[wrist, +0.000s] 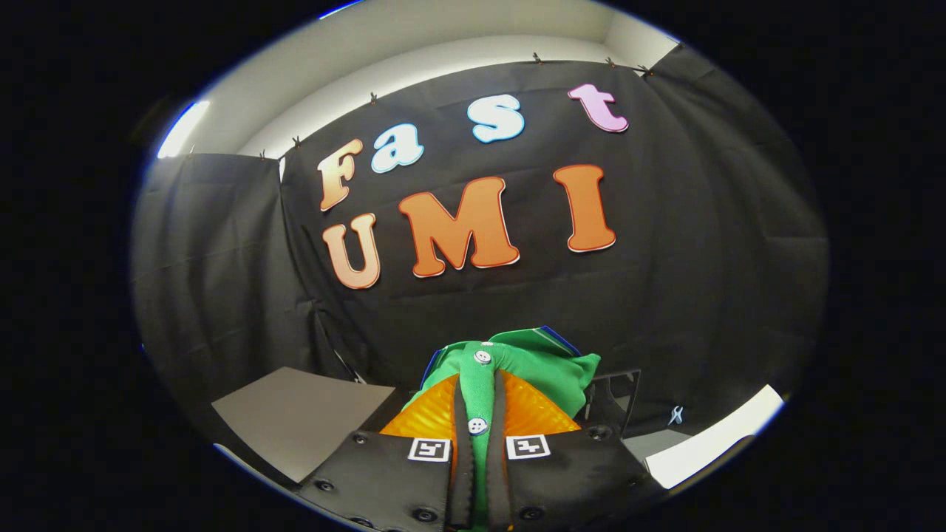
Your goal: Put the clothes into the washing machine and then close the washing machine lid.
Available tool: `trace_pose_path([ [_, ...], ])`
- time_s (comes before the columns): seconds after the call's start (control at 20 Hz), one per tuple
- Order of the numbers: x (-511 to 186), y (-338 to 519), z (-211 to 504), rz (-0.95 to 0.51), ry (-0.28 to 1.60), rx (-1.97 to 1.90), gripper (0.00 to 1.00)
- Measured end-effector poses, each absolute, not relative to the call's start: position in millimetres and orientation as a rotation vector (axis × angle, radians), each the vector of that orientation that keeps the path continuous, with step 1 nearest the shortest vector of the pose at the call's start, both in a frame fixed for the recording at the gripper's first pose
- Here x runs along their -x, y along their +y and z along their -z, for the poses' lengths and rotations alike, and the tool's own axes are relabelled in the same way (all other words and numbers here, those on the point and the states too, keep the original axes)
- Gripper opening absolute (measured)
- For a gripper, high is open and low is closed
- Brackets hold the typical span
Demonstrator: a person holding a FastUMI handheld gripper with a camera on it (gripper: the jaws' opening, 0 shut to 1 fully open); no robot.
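A green garment [532, 369] with white buttons is pinched between my two fingers and bunches up just beyond their tips. My gripper [479, 403] is shut on its button placket, which runs down the narrow gap between the fingers. The cloth is held up in the air, in front of the black booth wall. A dark blue edge shows along the top of the bunched fabric.
A grey flat panel [303, 421] lies to the left of the fingers. To the right, a dark frame-like object [617, 399] stands behind the garment, and a white ledge [724, 436] runs further right.
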State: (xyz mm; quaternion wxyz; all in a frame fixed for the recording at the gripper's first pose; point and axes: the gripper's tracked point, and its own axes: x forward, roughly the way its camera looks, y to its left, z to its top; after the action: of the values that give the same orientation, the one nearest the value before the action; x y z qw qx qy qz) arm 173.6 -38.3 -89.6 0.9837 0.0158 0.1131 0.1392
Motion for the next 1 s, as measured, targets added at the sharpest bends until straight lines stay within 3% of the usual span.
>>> trace_pose_path([
  [0.3,-190,-51,131,-0.292,0.295,-0.012,0.14],
  [1.0,-200,-74,324,-0.242,0.635,-0.011,0.14],
])
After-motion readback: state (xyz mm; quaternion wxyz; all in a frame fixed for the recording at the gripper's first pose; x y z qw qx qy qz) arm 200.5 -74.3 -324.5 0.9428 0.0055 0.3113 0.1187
